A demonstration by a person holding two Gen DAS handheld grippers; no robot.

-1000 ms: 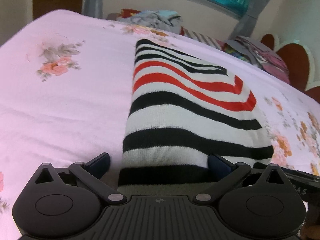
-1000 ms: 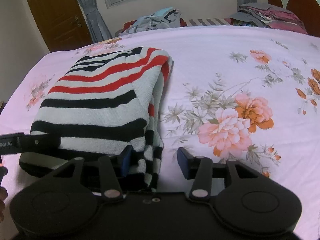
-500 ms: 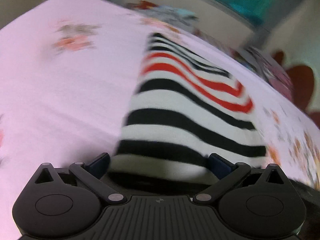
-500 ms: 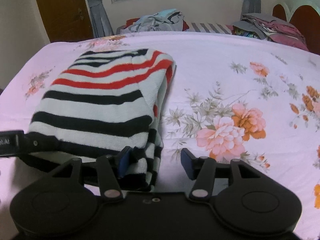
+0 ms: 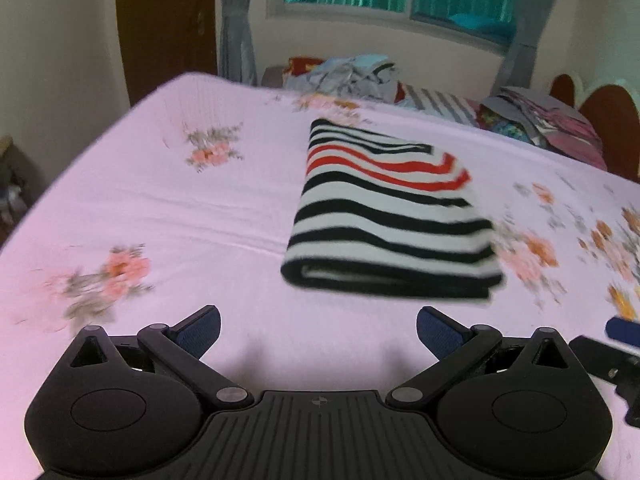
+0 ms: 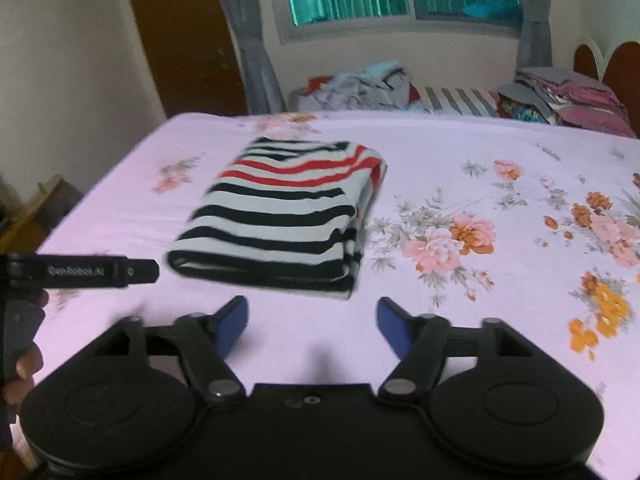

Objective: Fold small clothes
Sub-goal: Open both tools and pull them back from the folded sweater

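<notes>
A striped sweater (image 5: 384, 212) (image 6: 280, 216), white with black and red bands, lies folded into a thick rectangle on the pink flowered bedsheet (image 5: 160, 208) (image 6: 480, 184). My left gripper (image 5: 318, 330) is open and empty, drawn back well short of the sweater's near folded edge. In the right wrist view my right gripper (image 6: 312, 326) hangs just short of the sweater's near right corner, its jaws opening with nothing between them. One finger of the left gripper (image 6: 100, 271) juts in from the left there, with part of a person's hand (image 6: 24, 364) below it.
A heap of loose clothes (image 5: 352, 76) (image 6: 368, 84) sits past the bed's far edge under the window. More folded fabrics (image 5: 540, 128) (image 6: 568, 100) are stacked at the far right by a brown headboard (image 5: 608, 116). A dark wooden door (image 5: 164, 28) stands at left.
Both grippers have let go of the sweater's near edge and pulled back and up from it. The sweater now lies flat, clear of both. The right jaws stand wider.
</notes>
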